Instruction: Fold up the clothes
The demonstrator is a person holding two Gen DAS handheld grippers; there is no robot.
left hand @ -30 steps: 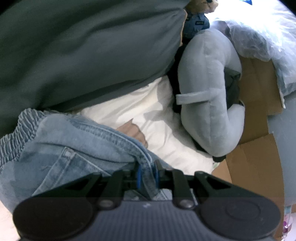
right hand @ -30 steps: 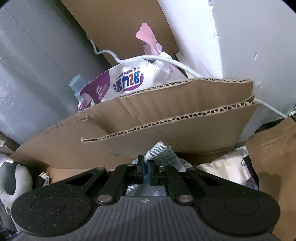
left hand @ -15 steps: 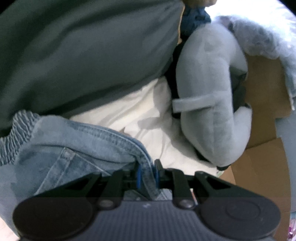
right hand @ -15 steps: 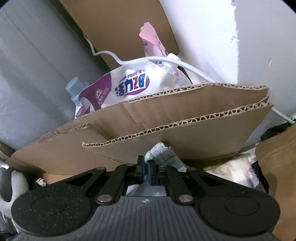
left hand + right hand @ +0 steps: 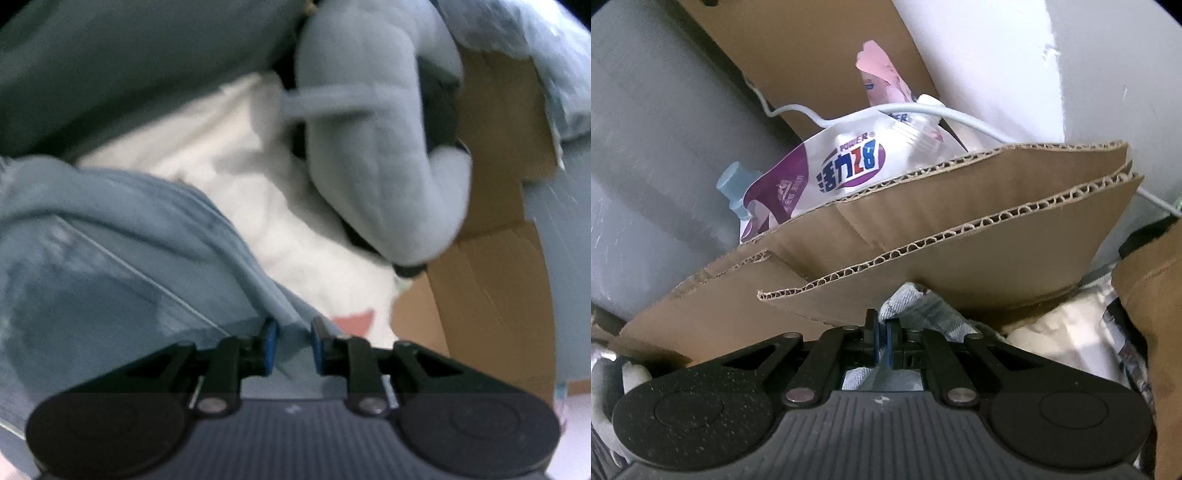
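1. White bedding [image 5: 236,177] spread ahead of the left claw [image 5: 291,345], under a dark grey-green cushion [image 5: 122,62] farther up and to its left.
2. Left claw's blue pads standing slightly apart, jaws just now easing wider, with a seam of the blue jeans [image 5: 122,258] lying between them; blurred, so cannot tell whether the pads press the denim.
3. Jeans bunched ahead-left of that claw on the bedding.
4. Grey plush pillow [image 5: 373,147] ahead-right, brown cardboard [image 5: 495,280] beyond it to the right.
5. Right claw [image 5: 884,341] clamped tight on a pale fold of the jeans [image 5: 916,308], denim bulging just past its tips.
6. Corrugated cardboard flaps [image 5: 979,229] directly ahead of that claw; a purple-and-white detergent pouch [image 5: 831,166] and a white cable [image 5: 820,114] behind them, against a white wall [image 5: 1108,74].
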